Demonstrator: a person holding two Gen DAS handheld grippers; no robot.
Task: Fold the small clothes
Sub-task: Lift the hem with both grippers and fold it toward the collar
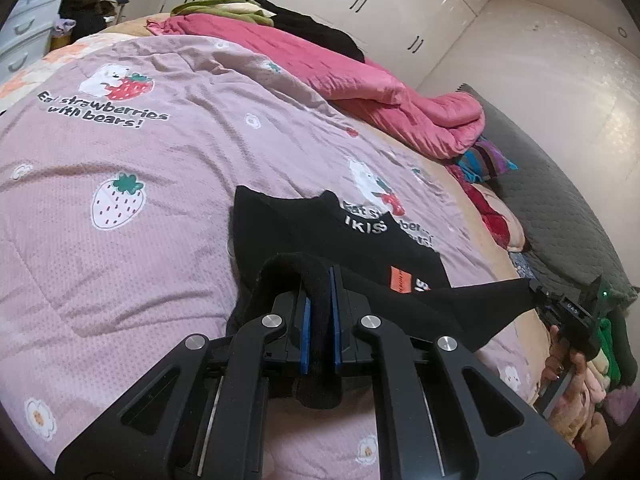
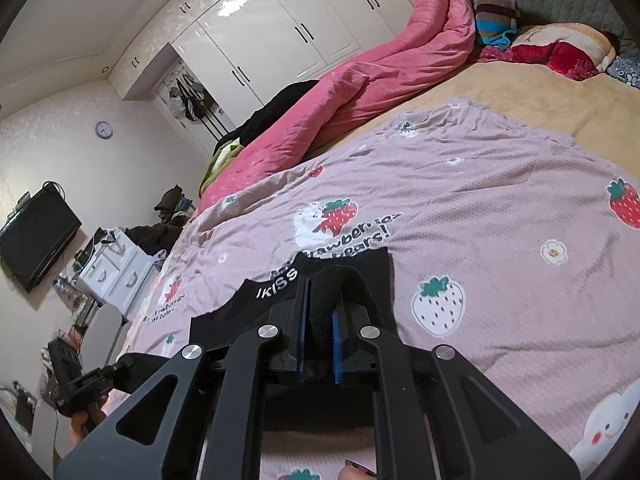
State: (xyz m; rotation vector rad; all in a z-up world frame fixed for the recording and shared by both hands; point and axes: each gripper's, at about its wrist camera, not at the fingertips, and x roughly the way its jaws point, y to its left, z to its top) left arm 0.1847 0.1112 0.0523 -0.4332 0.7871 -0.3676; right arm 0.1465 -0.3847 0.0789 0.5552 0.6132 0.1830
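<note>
A small black garment point(image 1: 320, 236) with white waistband lettering and an orange tag lies on the pink strawberry-print blanket point(image 1: 140, 168). My left gripper point(image 1: 318, 280) is shut on one bunched black corner of it. In that view the right gripper point(image 1: 534, 286) pulls the other corner taut at the far right, a hand beneath it. In the right wrist view, my right gripper point(image 2: 320, 292) is shut on a fold of the black garment point(image 2: 352, 268), and the left gripper point(image 2: 128, 362) holds the opposite end at lower left. The cloth stretches between both.
A rolled pink quilt point(image 1: 360, 80) lies along the bed's far side with black and green clothes behind it. Striped and red pillows point(image 2: 520, 32) sit at the grey headboard. White wardrobes point(image 2: 280, 32) line the wall; a drawer unit point(image 2: 116, 272) and a wall television point(image 2: 36, 236) stand beyond the bed.
</note>
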